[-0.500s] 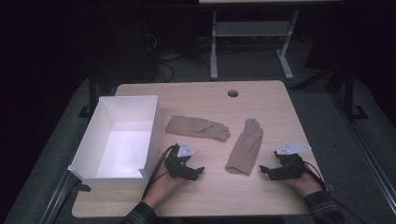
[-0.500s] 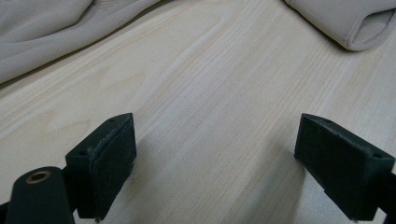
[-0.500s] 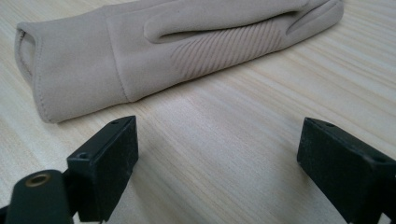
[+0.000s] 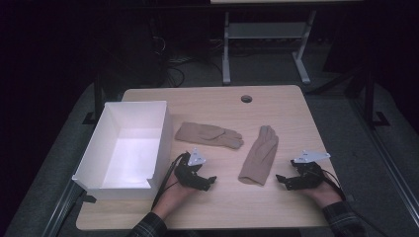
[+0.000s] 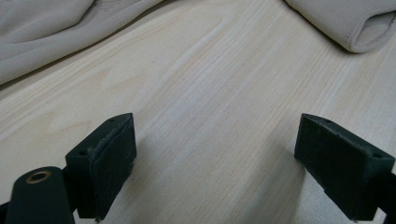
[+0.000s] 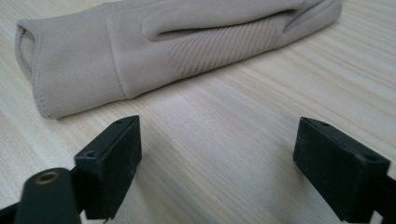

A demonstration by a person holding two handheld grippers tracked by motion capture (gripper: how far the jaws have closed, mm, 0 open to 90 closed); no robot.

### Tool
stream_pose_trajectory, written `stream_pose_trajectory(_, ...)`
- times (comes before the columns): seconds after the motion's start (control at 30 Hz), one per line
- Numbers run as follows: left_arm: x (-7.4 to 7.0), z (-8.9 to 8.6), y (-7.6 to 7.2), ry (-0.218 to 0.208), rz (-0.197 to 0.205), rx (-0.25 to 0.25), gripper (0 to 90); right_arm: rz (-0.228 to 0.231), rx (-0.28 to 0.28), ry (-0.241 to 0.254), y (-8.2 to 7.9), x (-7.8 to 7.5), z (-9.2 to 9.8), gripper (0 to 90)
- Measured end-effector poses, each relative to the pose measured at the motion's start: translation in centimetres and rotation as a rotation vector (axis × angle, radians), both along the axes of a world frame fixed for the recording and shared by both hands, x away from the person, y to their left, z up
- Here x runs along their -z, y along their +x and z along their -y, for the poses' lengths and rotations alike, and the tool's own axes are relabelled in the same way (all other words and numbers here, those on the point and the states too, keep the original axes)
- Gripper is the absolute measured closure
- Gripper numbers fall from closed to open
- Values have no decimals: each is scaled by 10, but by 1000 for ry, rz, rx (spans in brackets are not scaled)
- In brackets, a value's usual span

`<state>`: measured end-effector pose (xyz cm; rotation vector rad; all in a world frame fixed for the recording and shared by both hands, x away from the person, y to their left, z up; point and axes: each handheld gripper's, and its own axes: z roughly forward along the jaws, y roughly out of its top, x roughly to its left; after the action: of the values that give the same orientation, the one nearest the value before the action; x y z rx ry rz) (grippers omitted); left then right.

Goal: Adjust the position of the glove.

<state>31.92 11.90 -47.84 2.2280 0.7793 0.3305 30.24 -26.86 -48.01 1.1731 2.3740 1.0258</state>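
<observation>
Each of your hands carries a compact black two-jaw gripper: the left gripper [image 4: 211, 180] and the right gripper [image 4: 280, 178] share the same build. On top of each sits a pale grey three-cornered plate [image 4: 196, 158], the right one [image 4: 310, 156] longer and more pointed. A thin black cable [image 4: 166, 178] loops from the left tool back along your wrist. Up close, the jaws are blocky matte-black wedges with small holes in their upper faces, and a brass-coloured ringed hole [image 5: 38, 177] marks the rounded black part at lower left. Your sleeves [image 4: 343, 220] are a dark plaid fabric.
</observation>
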Motion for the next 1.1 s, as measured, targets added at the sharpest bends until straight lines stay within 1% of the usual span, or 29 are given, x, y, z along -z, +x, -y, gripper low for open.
stream_pose_trajectory(0.03, 0, 0, 0, 1, 1, 2, 120, -7, 6, -1, 0, -1, 1, 202)
stream_pose_trajectory(0.07, 0, 0, 0, 1, 1, 2, 120, -7, 6, -1, 0, -1, 1, 202)
stream_pose_trajectory(0.1, 0, 0, 1, -1, 1, 1, 121, -26, 11, 0, 0, -5, 4, 273)
stream_pose_trajectory(0.17, 0, 0, 1, 1, 1, 3, 121, -30, 23, 8, 0, -9, 5, 359)
stream_pose_trajectory(0.2, 0, 0, 1, 1, 1, 3, 121, -26, 18, 10, 0, -11, 5, 410)
stream_pose_trajectory(0.23, 0, 0, 1, 1, 1, 3, 121, -26, 18, 10, 0, -11, 5, 410)
stream_pose_trajectory(0.27, 0, 0, 0, 0, 1, 3, 121, -25, 20, 14, 1, -17, 3, 520)
stream_pose_trajectory(0.3, 0, 0, 0, 0, 1, 3, 121, -25, 20, 14, 1, -17, 3, 520)
stream_pose_trajectory(0.33, 0, 0, 0, -1, 1, 2, 121, -19, 8, 19, 2, -21, 1, 637)
stream_pose_trajectory(0.37, 0, 0, 0, -1, 1, 2, 121, -19, 8, 19, 2, -21, 1, 637)
stream_pose_trajectory(0.4, 0, 0, 0, -8, -1, -2, 122, -19, -9, 33, 2, -26, -2, 772)
stream_pose_trajectory(0.43, 0, 0, 0, -8, -1, -2, 121, -17, -23, 40, 3, -27, -4, 826)
stream_pose_trajectory(0.47, 0, 0, -1, 0, 0, 2, 121, -17, -23, 40, 3, -27, -4, 826)
stream_pose_trajectory(0.5, 0, 0, -1, 1, 2, 2, 121, -19, -33, 43, 5, -29, -7, 877)
stream_pose_trajectory(0.53, 0, 0, -1, 5, 8, 5, 122, -14, -59, 43, 8, -32, -12, 899)
stream_pose_trajectory(0.6, 0, 0, -1, 2, 4, 2, 122, -21, -76, 47, 10, -35, -20, 900)
stream_pose_trajectory(0.63, 0, 0, -1, 3, 6, 2, 122, -14, -88, 44, 12, -36, -23, 899)
stream_pose_trajectory(0.67, 0, 0, -1, 3, 6, 2, 121, -14, -88, 44, 12, -36, -23, 899)
stream_pose_trajectory(0.73, 0, 0, -1, 0, 6, 0, 121, -9, -119, 47, 14, -37, -33, 900)
stream_pose_trajectory(0.8, 0, 0, -1, -3, 6, -2, 122, -11, -139, 48, 15, -38, -40, 899)
stream_pose_trajectory(0.87, 0, 0, -1, -3, 5, -2, 122, -14, -146, 49, 15, -38, -44, 899)
stream_pose_trajectory(0.9, 0, 1, -2, -7, 6, -6, 121, -11, -165, 48, 17, -37, -51, 899)
stream_pose_trajectory(1.0, 0, 1, -2, -7, 5, -8, 121, -17, -191, 41, 19, -37, -61, 899)
stream_pose_trajectory(1.07, 0, 1, -2, -8, 5, -8, 121, -19, -207, 52, 21, -37, -67, 899)
stream_pose_trajectory(1.1, 0, 1, -2, -8, 5, -8, 121, -19, -207, 52, 21, -37, -67, 899)
